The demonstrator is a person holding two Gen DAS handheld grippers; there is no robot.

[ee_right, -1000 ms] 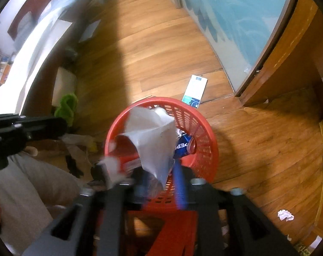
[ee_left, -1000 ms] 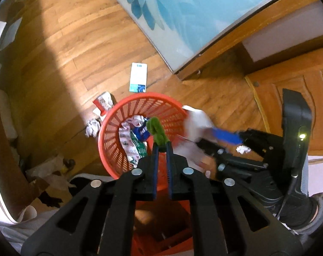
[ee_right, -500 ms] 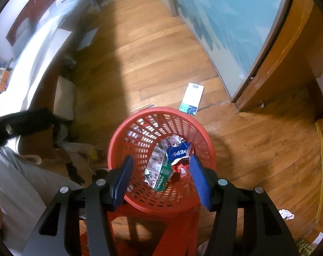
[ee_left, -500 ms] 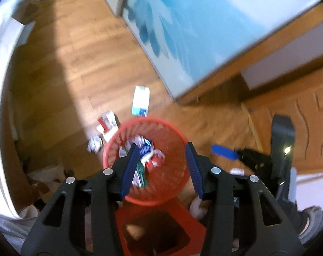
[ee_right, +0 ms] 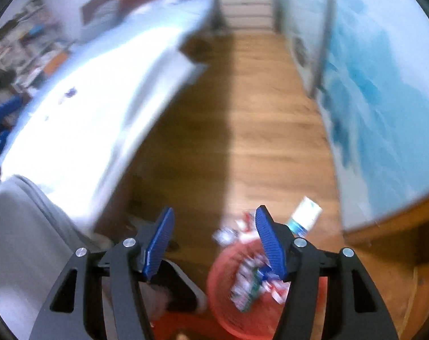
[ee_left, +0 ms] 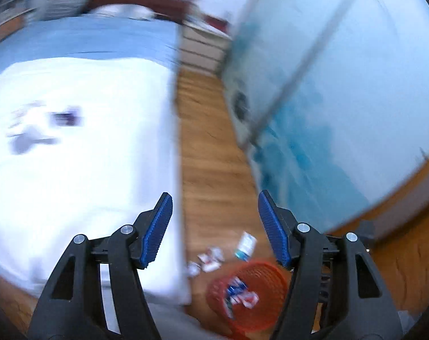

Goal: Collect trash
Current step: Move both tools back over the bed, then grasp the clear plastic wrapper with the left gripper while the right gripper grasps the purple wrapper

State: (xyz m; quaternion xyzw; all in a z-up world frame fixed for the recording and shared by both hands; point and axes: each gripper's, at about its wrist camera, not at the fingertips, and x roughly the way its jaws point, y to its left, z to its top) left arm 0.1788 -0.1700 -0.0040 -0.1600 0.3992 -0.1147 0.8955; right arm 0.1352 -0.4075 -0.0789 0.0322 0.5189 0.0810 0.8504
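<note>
Both views are blurred by motion. My left gripper point(ee_left: 214, 206) is open and empty, high above the floor. Below it stands the red mesh basket point(ee_left: 268, 308) with wrappers inside. Loose wrappers point(ee_left: 210, 260) and a white-and-teal carton point(ee_left: 246, 246) lie on the floor beyond the basket. My right gripper point(ee_right: 213, 221) is open and empty too. The basket point(ee_right: 223, 300) shows low in the right wrist view, with the carton point(ee_right: 305, 216) and scraps point(ee_right: 228, 233) behind it.
A bed with white and blue covers point(ee_left: 72, 141) fills the left side and also shows in the right wrist view point(ee_right: 86, 107). A blue-patterned glass door point(ee_left: 342, 99) runs along the right. A white drawer unit point(ee_right: 245, 8) stands at the far end of the wooden floor point(ee_right: 242, 130).
Both grippers have opened and dropped the green scrap and the white paper into the basket. Both have since lifted and tilted up, so the bed and far wall came into view.
</note>
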